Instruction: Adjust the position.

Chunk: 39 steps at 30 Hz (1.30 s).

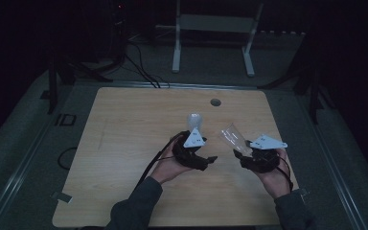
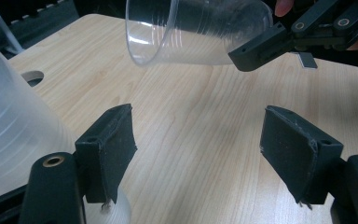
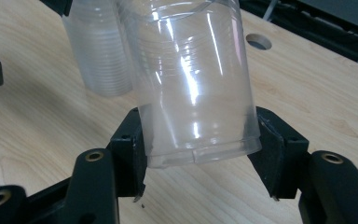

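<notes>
A clear plastic cup (image 3: 193,84) lies tilted in my right gripper (image 3: 198,137), whose jaws are shut on its base. Over the table's right half in the high view, the same cup (image 1: 232,136) points up and to the left from the right gripper (image 1: 250,153). A stack of cloudy plastic cups (image 1: 194,120) stands upside down on the wooden table (image 1: 124,143), just beyond my left gripper (image 1: 191,147). The left gripper (image 2: 198,128) is open with nothing between its jaws, and the stack (image 2: 9,116) rises just outside its left jaw. The held cup's (image 2: 191,30) mouth faces the left gripper.
A round cable hole (image 1: 215,102) sits near the table's far edge. A white frame stand (image 1: 215,24) and black cables (image 1: 139,67) are on the floor behind the table. The person's forearms come in over the near edge.
</notes>
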{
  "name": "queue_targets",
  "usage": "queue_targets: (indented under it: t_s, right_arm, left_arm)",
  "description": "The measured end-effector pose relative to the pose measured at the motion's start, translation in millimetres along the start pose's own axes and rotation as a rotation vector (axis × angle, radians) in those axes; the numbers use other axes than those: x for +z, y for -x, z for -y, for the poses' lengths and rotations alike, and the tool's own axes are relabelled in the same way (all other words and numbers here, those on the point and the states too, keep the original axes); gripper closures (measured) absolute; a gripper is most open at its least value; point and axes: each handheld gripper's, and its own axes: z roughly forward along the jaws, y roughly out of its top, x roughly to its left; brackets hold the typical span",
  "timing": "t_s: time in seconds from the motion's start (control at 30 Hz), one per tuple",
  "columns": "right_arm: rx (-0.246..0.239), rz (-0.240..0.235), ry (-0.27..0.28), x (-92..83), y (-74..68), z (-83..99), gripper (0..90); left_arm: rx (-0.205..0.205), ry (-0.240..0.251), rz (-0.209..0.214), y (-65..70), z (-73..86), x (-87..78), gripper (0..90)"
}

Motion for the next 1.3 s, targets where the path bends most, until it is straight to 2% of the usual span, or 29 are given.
queue_targets:
  t_s: [0.23,0.47,0.87,1.2,1.3]
  right_arm:
    - [0.015,0.036,0.036,-3.2,-0.4,-1.8,42.9]
    - [0.030,0.048,0.056,-4.7,-0.2,-2.3,42.8]
    - [0.033,0.075,0.097,-5.0,-3.8,-2.6,42.8]
    - [0.050,0.084,0.128,-4.5,-4.7,-2.4,42.7]
    - [0.059,0.090,0.143,-4.8,-4.5,-2.1,42.7]
  left_arm:
    - [-0.002,-0.003,-0.004,-0.4,-0.4,0.2,25.7]
    - [-0.007,0.002,-0.006,-0.4,-1.2,0.0,25.7]
    - [-0.041,0.016,-0.021,-3.5,-4.1,0.9,25.7]
    - [-0.080,0.025,-0.036,-5.8,-8.0,3.5,25.7]
    - [-0.103,0.044,-0.030,-7.5,-9.6,4.0,25.7]
